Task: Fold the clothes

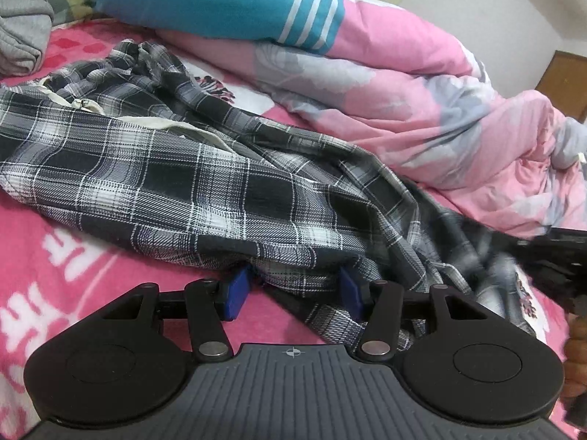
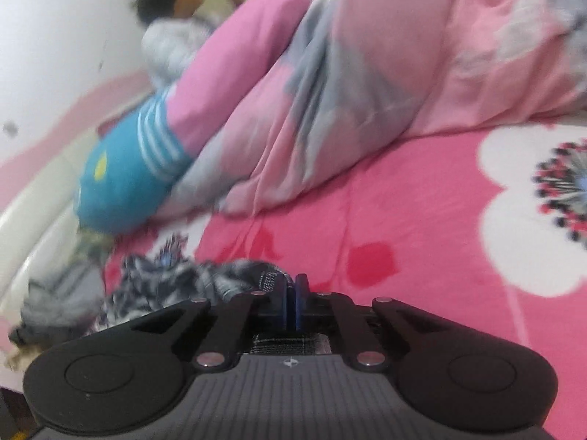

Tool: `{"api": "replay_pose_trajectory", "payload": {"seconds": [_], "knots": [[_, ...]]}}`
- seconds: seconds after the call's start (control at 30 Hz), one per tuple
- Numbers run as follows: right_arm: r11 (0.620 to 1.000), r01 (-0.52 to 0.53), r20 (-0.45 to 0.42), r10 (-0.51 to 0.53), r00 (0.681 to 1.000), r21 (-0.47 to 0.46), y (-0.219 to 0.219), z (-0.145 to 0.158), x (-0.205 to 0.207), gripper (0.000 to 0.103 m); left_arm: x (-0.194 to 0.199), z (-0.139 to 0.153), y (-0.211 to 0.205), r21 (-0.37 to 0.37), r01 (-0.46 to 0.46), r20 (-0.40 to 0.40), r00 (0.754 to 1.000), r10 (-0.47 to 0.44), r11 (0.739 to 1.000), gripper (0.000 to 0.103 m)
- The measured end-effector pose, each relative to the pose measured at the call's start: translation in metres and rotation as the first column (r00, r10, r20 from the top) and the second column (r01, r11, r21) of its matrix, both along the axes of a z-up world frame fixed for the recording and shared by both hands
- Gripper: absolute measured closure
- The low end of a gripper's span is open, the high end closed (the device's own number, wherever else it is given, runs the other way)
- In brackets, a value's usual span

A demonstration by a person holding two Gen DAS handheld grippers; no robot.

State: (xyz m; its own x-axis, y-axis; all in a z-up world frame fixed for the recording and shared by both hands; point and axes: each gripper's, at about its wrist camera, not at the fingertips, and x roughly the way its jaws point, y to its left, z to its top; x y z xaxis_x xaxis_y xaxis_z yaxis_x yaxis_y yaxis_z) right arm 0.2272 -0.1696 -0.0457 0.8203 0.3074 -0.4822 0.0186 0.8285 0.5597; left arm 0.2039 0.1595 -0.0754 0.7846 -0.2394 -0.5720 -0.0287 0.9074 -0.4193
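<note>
A black-and-white plaid garment lies crumpled across the pink bed sheet. My left gripper is open, its blue pads on either side of the garment's near edge, with cloth lying between them. My right gripper is shut on a fold of the same plaid garment, which trails off to its left and shows under the fingers. In the left wrist view the right gripper appears blurred at the right edge, at the garment's other end.
A pink and grey quilt is heaped along the far side, with a teal striped pillow on it. A grey folded garment lies at the far left. A child lies by the wall.
</note>
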Motion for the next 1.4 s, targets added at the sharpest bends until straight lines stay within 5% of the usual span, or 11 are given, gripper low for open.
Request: {"api": "replay_pose_trajectory", "payload": {"seconds": [0.33, 0.47, 0.8, 0.9, 1.0, 1.1, 1.17, 1.23, 1.27, 1.37, 1.4], "knots": [[0.978, 0.163, 0.069, -0.173, 0.982, 0.131, -0.054, 0.031, -0.064, 0.103, -0.001, 0.001, 0.008, -0.043, -0.020, -0.004, 1.000, 0.020, 0.999, 0.052], [0.966, 0.184, 0.177, -0.216, 0.960, 0.182, -0.059, 0.058, -0.110, 0.103, 0.000, 0.001, 0.013, -0.062, -0.029, -0.005, 1.000, 0.029, 0.998, 0.052], [0.996, 0.088, 0.353, -0.085, 0.932, 0.008, -0.010, 0.117, -0.263, 0.103, -0.002, 0.001, 0.020, -0.084, -0.054, -0.001, 0.999, 0.054, 0.995, 0.052], [0.999, 0.022, 0.271, -0.014, 0.963, -0.025, 0.005, 0.109, -0.283, 0.102, -0.004, 0.000, 0.020, -0.080, -0.058, 0.002, 0.998, 0.058, 0.995, 0.052], [0.995, -0.096, 0.056, 0.097, 0.994, -0.022, 0.018, 0.074, -0.285, 0.101, -0.006, -0.001, 0.018, -0.068, -0.059, 0.009, 0.998, 0.060, 0.996, 0.052], [0.972, -0.235, -0.193, 0.231, 0.954, 0.004, 0.032, 0.037, -0.283, 0.100, -0.008, 0.001, 0.019, -0.069, -0.061, 0.018, 0.998, 0.062, 0.996, 0.052], [0.951, -0.301, -0.239, 0.278, 0.930, -0.067, 0.043, 0.034, -0.288, 0.099, -0.011, 0.002, 0.020, -0.077, -0.061, 0.027, 0.998, 0.063, 0.995, 0.052], [0.932, -0.332, -0.188, 0.304, 0.934, -0.144, 0.047, 0.048, -0.293, 0.098, -0.015, 0.004, 0.021, -0.094, -0.055, 0.042, 0.997, 0.059, 0.994, 0.052], [0.930, -0.331, -0.145, 0.309, 0.940, -0.161, 0.046, 0.056, -0.294, 0.091, -0.018, 0.006, 0.022, -0.104, -0.049, 0.052, 0.997, 0.054, 0.993, 0.052], [0.946, -0.267, -0.040, 0.265, 0.964, -0.184, 0.034, 0.069, -0.280, 0.044, -0.026, 0.012, 0.022, -0.146, -0.007, 0.096, 0.995, 0.021, 0.989, 0.051], [0.949, -0.240, -0.025, 0.240, 0.970, -0.203, 0.030, 0.069, -0.271, 0.038, -0.028, 0.014, 0.020, -0.157, 0.025, 0.118, 0.993, -0.007, 0.987, 0.051]]}}
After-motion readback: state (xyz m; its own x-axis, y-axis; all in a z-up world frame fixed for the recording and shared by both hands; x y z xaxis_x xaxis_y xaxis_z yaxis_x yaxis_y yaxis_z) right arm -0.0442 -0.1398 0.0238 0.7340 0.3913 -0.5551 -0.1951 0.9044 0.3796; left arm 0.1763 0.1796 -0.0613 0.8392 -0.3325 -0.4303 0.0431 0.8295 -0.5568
